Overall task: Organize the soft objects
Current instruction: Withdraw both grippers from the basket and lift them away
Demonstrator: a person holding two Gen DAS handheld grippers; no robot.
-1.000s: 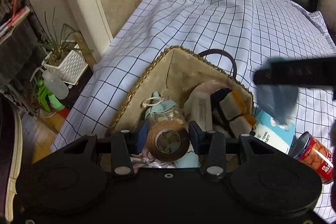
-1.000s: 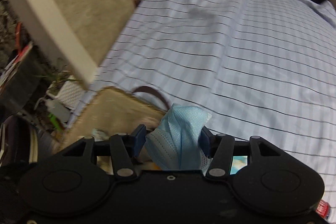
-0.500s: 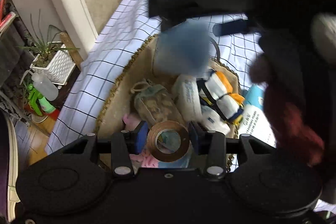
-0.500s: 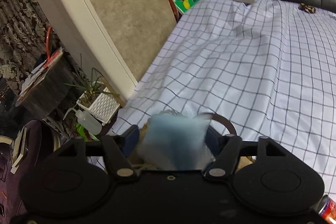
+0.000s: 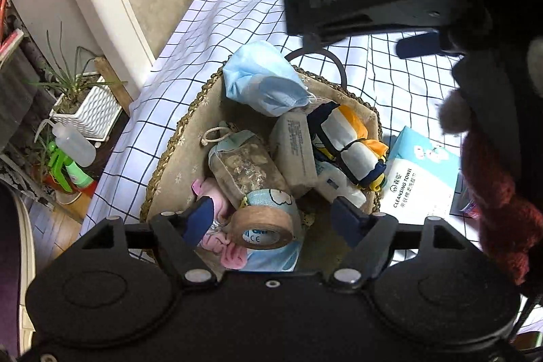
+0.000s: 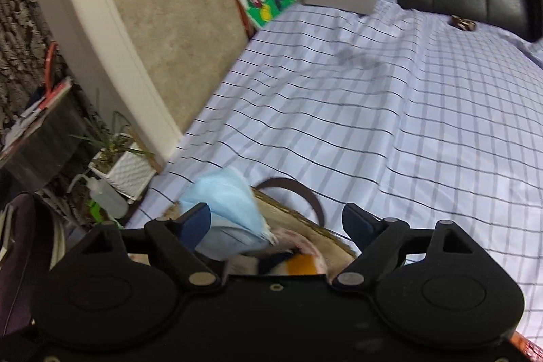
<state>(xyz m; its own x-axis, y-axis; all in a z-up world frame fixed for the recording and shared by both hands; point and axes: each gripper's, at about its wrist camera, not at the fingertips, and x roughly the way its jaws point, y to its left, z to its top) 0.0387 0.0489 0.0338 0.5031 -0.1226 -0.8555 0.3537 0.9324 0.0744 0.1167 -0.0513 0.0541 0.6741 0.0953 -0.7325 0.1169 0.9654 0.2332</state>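
One woven basket (image 5: 176, 138) on the bed, one blue mask (image 5: 261, 80) at its far rim, one tape roll (image 5: 263, 226) loose between the left hand-held gripper (image 5: 271, 219) jaws, both hand-held grippers opening, right hand-held gripper (image 6: 276, 226) wide, mask beside its left finger.

Basket (image 5: 176, 138) sits on the bed (image 5: 258, 5); mask (image 5: 261, 80) at its far rim, tape roll (image 5: 263, 226) nearest inside, towel pack (image 5: 420, 178) just right.

Left gripper (image 5: 271, 219): matte black body, two round bosses, silver screws, dark blue finger pads (image 5: 200, 219). Right gripper (image 6: 276, 226): identical build. Sleeve (image 5: 499, 192): dark red knit beside the right gripper.
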